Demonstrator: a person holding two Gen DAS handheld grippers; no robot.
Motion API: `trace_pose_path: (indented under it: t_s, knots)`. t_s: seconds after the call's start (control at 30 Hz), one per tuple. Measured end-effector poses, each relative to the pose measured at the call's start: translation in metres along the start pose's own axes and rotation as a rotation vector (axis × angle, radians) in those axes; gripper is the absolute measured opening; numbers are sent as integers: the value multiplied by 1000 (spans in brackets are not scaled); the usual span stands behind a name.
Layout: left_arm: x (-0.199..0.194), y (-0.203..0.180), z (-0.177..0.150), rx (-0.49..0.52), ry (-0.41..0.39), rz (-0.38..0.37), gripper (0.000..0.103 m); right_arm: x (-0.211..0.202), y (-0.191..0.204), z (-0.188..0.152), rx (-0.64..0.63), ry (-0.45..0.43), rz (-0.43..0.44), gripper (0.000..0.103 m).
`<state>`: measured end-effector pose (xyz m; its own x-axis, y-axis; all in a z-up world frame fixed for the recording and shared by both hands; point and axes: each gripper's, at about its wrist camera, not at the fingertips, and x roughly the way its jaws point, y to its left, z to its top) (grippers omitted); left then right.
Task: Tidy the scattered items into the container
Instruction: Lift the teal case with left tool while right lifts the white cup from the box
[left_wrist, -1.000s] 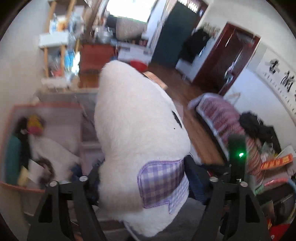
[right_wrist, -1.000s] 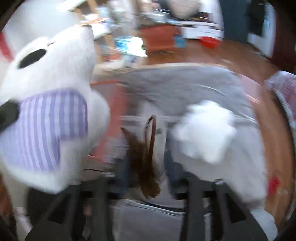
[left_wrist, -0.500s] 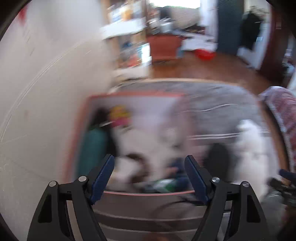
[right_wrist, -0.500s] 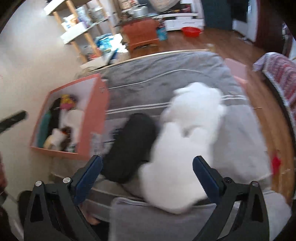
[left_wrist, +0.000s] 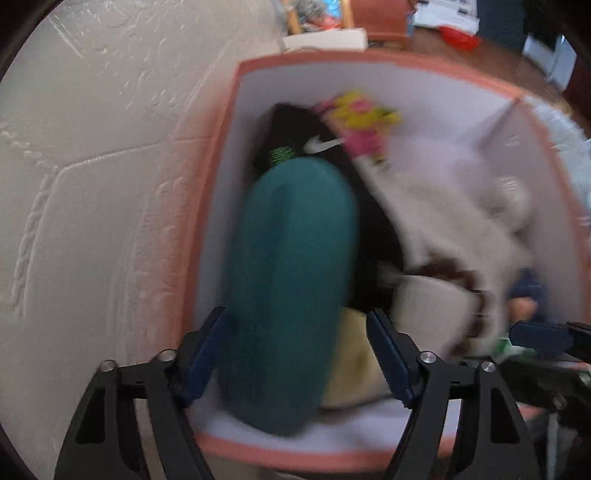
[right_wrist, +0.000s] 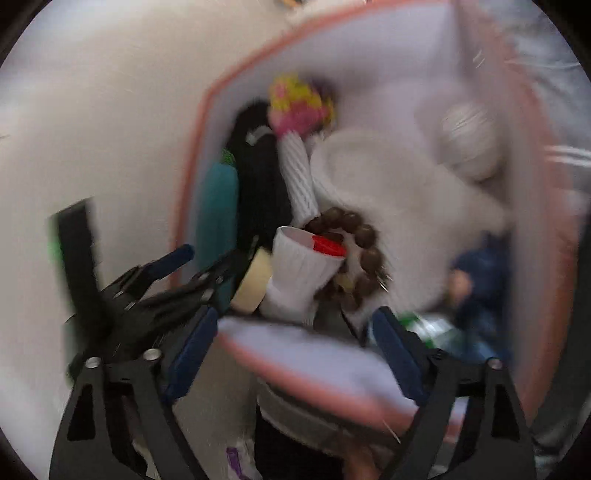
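Observation:
The salmon box (left_wrist: 221, 147) with white inner walls fills both views. It holds a teal pouch (left_wrist: 291, 277), a black item with a white swoosh (left_wrist: 291, 133), a yellow-pink toy (left_wrist: 362, 122), white cloth (left_wrist: 443, 221), brown beads (right_wrist: 362, 236) and a white ribbed sock (right_wrist: 303, 269). My left gripper (left_wrist: 297, 350) hangs over the box's near left corner, jaws closing. The teal pouch's near end lies between them, and the right pad stands apart from it. My right gripper (right_wrist: 293, 350) hovers over the near wall (right_wrist: 295, 343), jaws closing on nothing. The left gripper (right_wrist: 218, 254) shows there too.
A textured white wall (left_wrist: 92, 184) runs close along the box's left side. Grey striped bedding (right_wrist: 565, 155) lies to the right of the box. A cream tape roll (right_wrist: 255, 280), a white ball (right_wrist: 469, 140) and a navy item (right_wrist: 476, 273) also sit in the box.
The white plush that filled the left view a second ago is gone from between the left jaws. Both grippers have swung over to the box and tipped downward, much closer to it.

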<state>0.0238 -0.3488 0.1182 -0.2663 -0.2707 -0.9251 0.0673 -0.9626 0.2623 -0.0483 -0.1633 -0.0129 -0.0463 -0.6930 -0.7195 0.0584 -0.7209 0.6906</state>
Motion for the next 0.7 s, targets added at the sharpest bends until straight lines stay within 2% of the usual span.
trace_pose_path:
  t_s: [0.03, 0.07, 0.13, 0.17, 0.27, 0.4, 0.53, 0.57, 0.6, 0.7]
  knots:
    - [3, 1, 0, 7, 2, -1, 69, 13, -4, 5, 24, 15, 9, 82]
    - [5, 0, -1, 18, 2, 17, 68, 24, -7, 10, 49, 25, 34, 74]
    - [3, -6, -4, 58, -9, 53, 68, 41, -9, 17, 77, 30, 81, 67]
    - [1, -10, -6, 75, -16, 76, 67, 46, -8, 19, 63, 29, 76, 52]
    - [-13, -21, -15, 99, -56, 158, 54, 40, -6, 13, 33, 12, 67, 52]
    - [-22, -38, -26, 147, -77, 235, 51, -19, -4, -3, -50, -93, 29, 52]
    - [-9, -39, -17, 158, -42, 280, 51, -91, -14, -21, -75, -183, 47, 52]
    - [-6, -32, -15, 136, -22, 259, 49, -111, -17, -27, -81, -203, 46, 52]
    - [-6, -23, -12, 105, -7, 231, 42, -131, -20, -32, -89, -223, 44, 52]
    - [-26, -11, -13, 85, -10, 143, 41, -189, -34, -57, -127, -294, 11, 52]
